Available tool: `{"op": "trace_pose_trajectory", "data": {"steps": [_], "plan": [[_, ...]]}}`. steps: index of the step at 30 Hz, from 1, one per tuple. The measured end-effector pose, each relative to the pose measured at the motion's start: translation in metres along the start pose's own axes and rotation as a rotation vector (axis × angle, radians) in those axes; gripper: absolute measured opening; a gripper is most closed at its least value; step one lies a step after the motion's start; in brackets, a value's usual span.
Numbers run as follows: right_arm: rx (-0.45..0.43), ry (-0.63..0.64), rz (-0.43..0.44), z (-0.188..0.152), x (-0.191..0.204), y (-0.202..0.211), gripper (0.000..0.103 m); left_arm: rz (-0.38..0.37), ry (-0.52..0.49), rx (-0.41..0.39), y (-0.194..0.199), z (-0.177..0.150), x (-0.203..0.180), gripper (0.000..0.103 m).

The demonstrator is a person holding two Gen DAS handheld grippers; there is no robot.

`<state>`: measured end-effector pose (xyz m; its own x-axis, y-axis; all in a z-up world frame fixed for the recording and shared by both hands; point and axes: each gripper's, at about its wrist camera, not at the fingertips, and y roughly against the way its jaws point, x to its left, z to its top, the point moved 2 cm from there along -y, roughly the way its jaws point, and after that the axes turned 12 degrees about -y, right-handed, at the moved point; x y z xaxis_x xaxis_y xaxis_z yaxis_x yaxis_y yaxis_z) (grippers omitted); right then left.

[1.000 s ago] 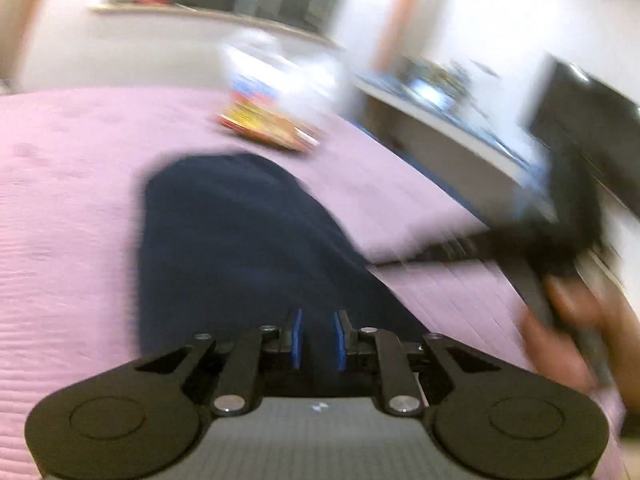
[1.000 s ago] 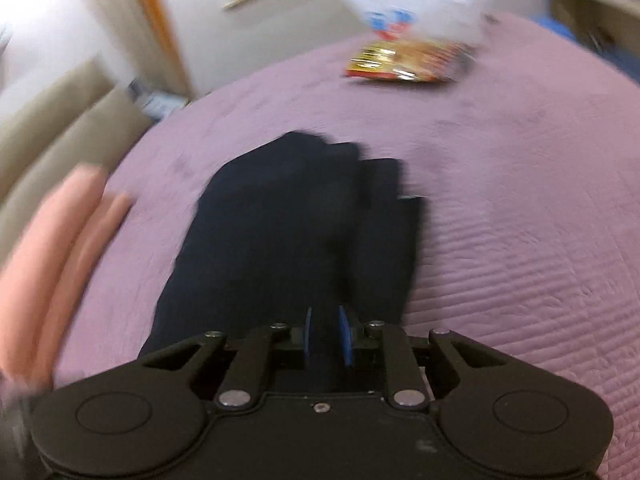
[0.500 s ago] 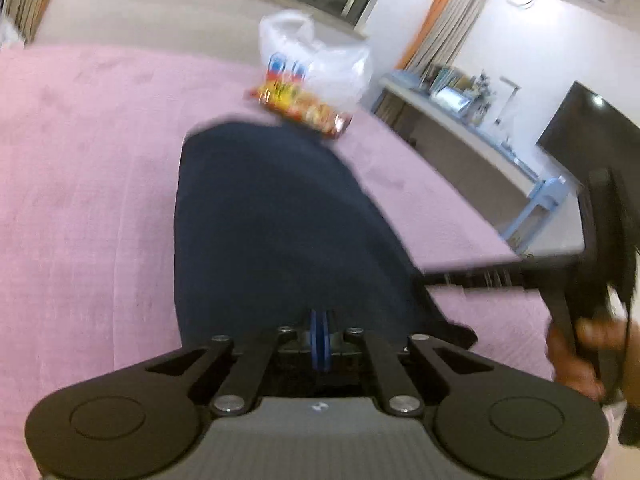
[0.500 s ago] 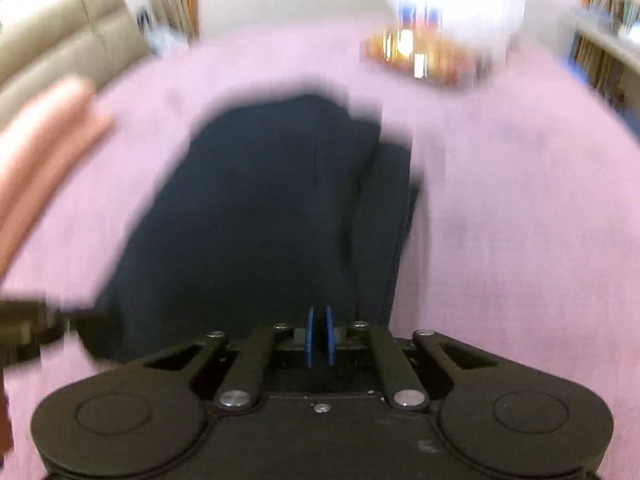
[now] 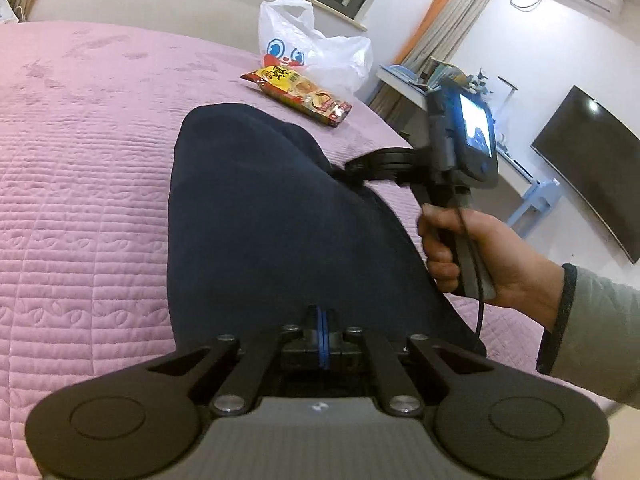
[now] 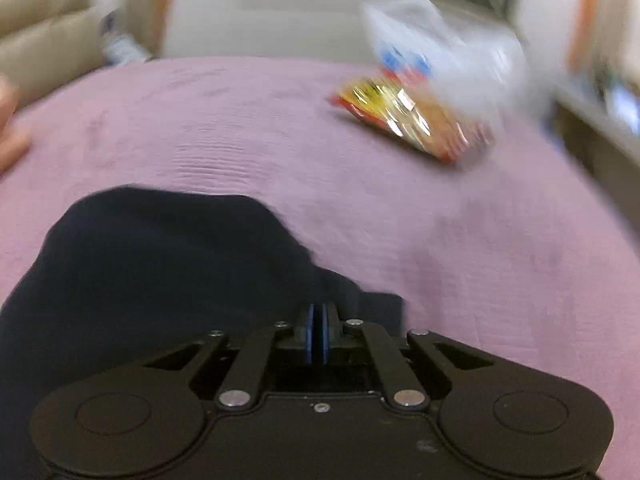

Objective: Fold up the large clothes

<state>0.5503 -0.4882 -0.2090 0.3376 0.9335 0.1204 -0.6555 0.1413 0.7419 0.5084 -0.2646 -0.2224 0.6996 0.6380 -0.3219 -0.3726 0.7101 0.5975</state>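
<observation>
Both claws are pinched shut on the garment point(image 5: 256, 216): left gripper point(image 5: 323, 336) at its near edge, right gripper point(image 5: 352, 168) on its right edge nearer the snack bag point(image 5: 298, 94). Carry both edges level so the fold lands square.

The pink bedspread point(image 5: 80, 184) lies open to the left of the dark garment point(image 5: 256, 216), a broad bare stretch where a gripper could pass. Beyond the garment's far end, a snack packet point(image 5: 298, 94) lies on the bed, with a white plastic bag point(image 5: 316, 48) just behind it. On the garment's right edge, the right gripper point(image 5: 352, 168) and the hand point(image 5: 476, 252) holding it fill the space.
</observation>
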Motion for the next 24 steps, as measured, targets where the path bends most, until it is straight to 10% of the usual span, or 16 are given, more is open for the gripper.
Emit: {"op": "trace_pose_trajectory", "data": {"steps": [7,15,18,20,24], "plan": [[-0.027,-0.045,0.173,-0.021,-0.006,0.107,0.028,0.01,0.02,-0.064,0.024,0.02,0.001,0.006],[0.182,-0.111,0.13,-0.087,-0.028,0.105,0.032,0.013,0.092,0.019,0.009,0.005,0.016,0.004],[0.199,-0.147,0.128,-0.086,-0.037,0.121,0.052,0.005,0.064,0.027,0.024,0.004,0.013,0.004],[0.23,-0.129,0.104,-0.089,-0.046,0.128,0.077,0.003,0.077,0.03,0.035,0.006,0.014,0.008],[0.251,-0.152,0.116,-0.092,-0.056,0.148,0.077,0.052,0.049,0.045,0.054,0.015,0.015,0.029]]}}
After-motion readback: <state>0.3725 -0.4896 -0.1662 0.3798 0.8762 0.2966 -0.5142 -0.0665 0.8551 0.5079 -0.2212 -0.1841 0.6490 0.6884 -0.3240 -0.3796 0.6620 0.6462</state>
